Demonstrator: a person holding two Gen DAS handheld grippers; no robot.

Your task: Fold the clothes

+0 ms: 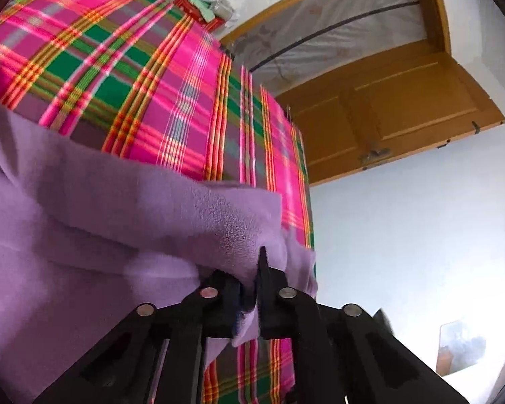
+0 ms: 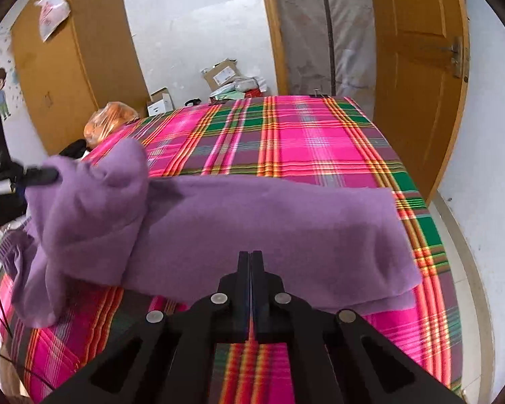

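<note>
Fabric of the purple garment (image 2: 252,222) is spread across the plaid bedcover (image 2: 303,141). At nine o'clock in the right wrist view, a raised fold is clamped by the left gripper (image 2: 43,175); in its own view the jaws are pinched on purple cloth. At six o'clock, the right gripper (image 2: 251,256) is seen with jaws pressed together, nothing between them, above the garment's near edge.

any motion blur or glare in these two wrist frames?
Left wrist: purple cloth smeared by motion, left claw sharp, white wall washed out. Right wrist: lifted cloth end blurred, right claw crisp; door frames bowed by fisheye in both.
</note>
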